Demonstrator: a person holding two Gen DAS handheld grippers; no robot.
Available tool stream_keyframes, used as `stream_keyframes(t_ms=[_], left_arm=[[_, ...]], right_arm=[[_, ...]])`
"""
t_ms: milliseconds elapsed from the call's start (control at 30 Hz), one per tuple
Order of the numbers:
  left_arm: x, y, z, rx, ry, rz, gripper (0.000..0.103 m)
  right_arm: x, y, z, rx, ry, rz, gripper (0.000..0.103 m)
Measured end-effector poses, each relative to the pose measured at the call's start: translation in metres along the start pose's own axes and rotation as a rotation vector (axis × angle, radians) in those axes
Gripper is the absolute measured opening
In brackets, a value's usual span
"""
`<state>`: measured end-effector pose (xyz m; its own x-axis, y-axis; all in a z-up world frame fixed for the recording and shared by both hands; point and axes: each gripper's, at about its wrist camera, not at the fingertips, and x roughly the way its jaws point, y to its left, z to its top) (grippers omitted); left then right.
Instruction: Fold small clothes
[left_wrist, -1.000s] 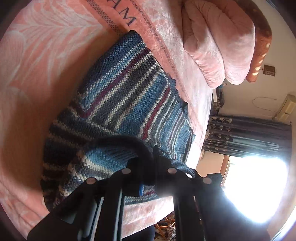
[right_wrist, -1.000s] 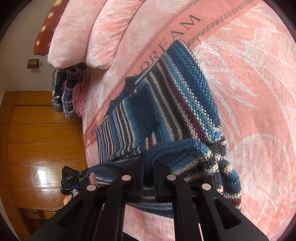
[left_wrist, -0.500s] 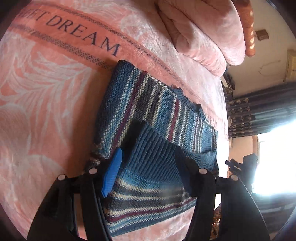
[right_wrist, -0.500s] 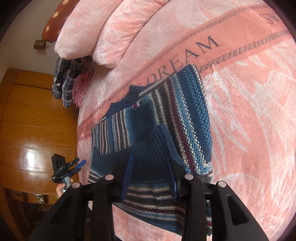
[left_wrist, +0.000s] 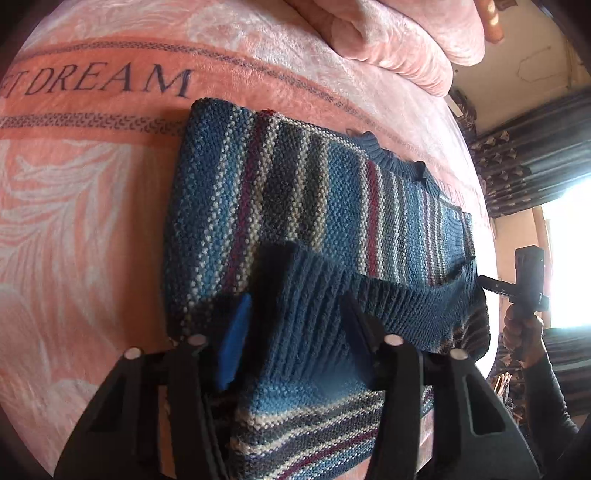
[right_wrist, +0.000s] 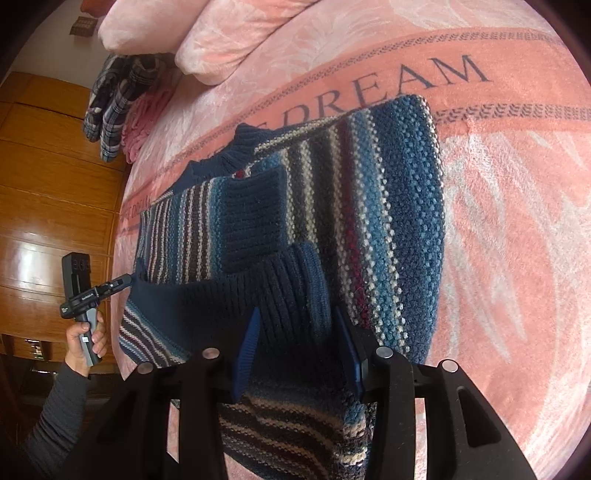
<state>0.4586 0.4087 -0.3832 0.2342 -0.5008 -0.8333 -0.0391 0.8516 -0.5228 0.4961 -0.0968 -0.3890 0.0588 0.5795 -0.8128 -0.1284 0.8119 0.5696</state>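
Knitted in blue, white and maroon stripes, the sweater (left_wrist: 295, 206) lies flat on the pink bed (left_wrist: 81, 221), its ribbed hem turned up over the body. Working from the left: the left tool (left_wrist: 295, 347) stands released, fingers spread either side of the hem's left end, gripping nothing. The ribbed band runs across to the right tool (right_wrist: 295, 343), likewise open, straddling the hem's right corner. Seen from the other camera, each hand (right_wrist: 83, 341) holds its handle upright at the bed's edge, sleeve trailing down.

To finish this fold well, I judge both tools should lift straight back without snagging the loose knit, then check that the hem sits parallel to the collar (right_wrist: 229, 155) before smoothing the crease.
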Motion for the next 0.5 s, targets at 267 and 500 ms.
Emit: stream_keyframes(t_ms=[267, 500], left_arm=[[-0.023, -0.016, -0.010, 0.052, -0.077, 0.005, 0.004], [-0.067, -0.043, -0.015, 0.108, -0.175, -0.034, 0.003]], right_arm=[[-0.021, 0.017, -0.012, -0.060, -0.063, -0.059, 0.010], [-0.058, 0.048, -0.016, -0.133, -0.145, -0.079, 0.008]])
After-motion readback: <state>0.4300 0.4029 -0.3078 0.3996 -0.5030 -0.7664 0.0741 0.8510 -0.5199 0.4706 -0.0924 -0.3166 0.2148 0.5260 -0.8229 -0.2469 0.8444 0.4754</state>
